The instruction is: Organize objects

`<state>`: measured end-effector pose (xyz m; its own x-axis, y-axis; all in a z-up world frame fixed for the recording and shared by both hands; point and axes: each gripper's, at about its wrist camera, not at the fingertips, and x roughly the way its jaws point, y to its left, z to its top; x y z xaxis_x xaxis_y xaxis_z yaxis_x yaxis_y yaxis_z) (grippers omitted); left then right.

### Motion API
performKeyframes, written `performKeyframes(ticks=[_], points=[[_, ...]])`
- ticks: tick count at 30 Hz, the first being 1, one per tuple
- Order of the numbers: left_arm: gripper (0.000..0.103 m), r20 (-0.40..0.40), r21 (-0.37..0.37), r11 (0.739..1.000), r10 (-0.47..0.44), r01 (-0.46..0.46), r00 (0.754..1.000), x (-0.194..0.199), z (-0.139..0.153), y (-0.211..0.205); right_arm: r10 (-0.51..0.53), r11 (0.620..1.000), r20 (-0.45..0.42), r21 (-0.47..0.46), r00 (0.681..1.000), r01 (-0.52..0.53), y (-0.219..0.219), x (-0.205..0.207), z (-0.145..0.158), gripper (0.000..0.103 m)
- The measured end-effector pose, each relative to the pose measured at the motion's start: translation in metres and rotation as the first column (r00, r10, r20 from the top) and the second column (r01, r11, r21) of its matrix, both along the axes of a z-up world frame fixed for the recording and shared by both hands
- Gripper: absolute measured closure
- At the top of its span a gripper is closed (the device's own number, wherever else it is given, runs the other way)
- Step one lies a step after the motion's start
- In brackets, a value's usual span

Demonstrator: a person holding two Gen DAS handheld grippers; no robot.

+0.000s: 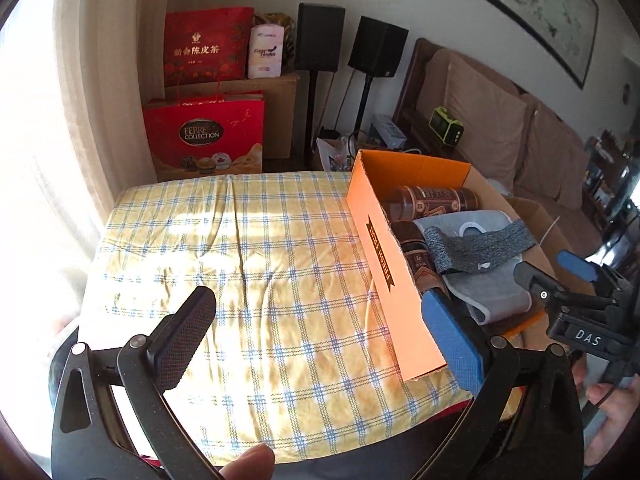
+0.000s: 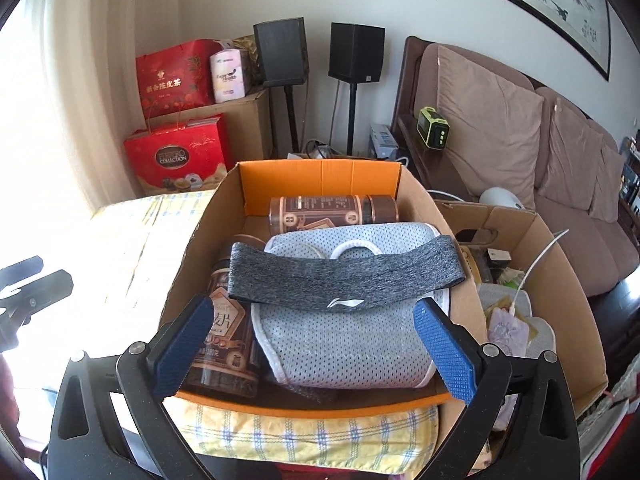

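- Risk, as I judge it: the dark grey knit headband [image 2: 344,276] lies loose on top of the load, draped across the pale grey mesh pad with white piping [image 2: 344,332]. A careless reach into the box could drag it over the rim.
- Risk: the orange-lined corrugated cardboard box [image 2: 320,178] sits at the right edge of the bed with the yellow-and-blue checked sheet [image 1: 240,260]. The soft, rumpled surface gives poor footing; a push on a wall could tip or slide it towards the second, plain brown cardboard box [image 2: 560,280] just to its right.
- Risk: the brown cylindrical tins [image 2: 334,210] lie on their sides; they would roll if the fabric above them is lifted.
- Right gripper [image 2: 320,348]: jaws spread wide, holding nothing, poised over the near rim of the orange-lined box with the mesh pad showing between them.
- Left gripper [image 1: 320,344]: jaws likewise wide apart and empty, over bare sheet left of the box; its right finger overlaps the box's near corner in the view, contact not certain.
- Load: one tin lies across the far end, another at near left, partly under the headband. The mesh pad fills the middle and the headband crosses it left to right.
- The sheet left of the box carries nothing visible; sunlight washes it out.
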<state>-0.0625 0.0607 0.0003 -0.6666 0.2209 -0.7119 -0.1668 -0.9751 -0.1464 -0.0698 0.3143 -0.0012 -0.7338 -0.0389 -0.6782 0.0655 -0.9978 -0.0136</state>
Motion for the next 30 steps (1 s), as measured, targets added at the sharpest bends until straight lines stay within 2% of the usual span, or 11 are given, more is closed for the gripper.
performKeyframes(ticks=[3, 5, 11, 22, 30], points=[[0.0, 0.016, 0.018, 1.0, 0.002, -0.002, 1.0, 0.01, -0.005, -0.007, 0.007, 1.0, -0.012, 0.004, 1.0, -0.007, -0.008, 0.007, -0.002, 0.001], [0.0, 0.031, 0.002, 1.0, 0.014, -0.015, 0.999, 0.016, -0.008, -0.009, 0.013, 1.0, -0.013, 0.011, 1.0, -0.013, -0.014, 0.011, -0.004, 0.001], [0.0, -0.01, -0.043, 0.998, 0.05, -0.05, 0.999, 0.036, -0.009, -0.016, 0.023, 1.0, -0.004, 0.003, 1.0, -0.023, -0.025, 0.027, -0.012, 0.001], [0.0, -0.051, -0.036, 0.996, 0.082, -0.084, 0.995, 0.074, -0.017, -0.033, -0.008, 1.0, -0.052, 0.008, 0.999, 0.008, -0.025, 0.072, -0.009, 0.001], [0.0, -0.051, -0.029, 0.993, 0.116, -0.117, 0.992, 0.089, -0.022, -0.039, -0.024, 1.0, -0.023, -0.009, 0.999, 0.024, -0.016, 0.094, -0.02, 0.001]])
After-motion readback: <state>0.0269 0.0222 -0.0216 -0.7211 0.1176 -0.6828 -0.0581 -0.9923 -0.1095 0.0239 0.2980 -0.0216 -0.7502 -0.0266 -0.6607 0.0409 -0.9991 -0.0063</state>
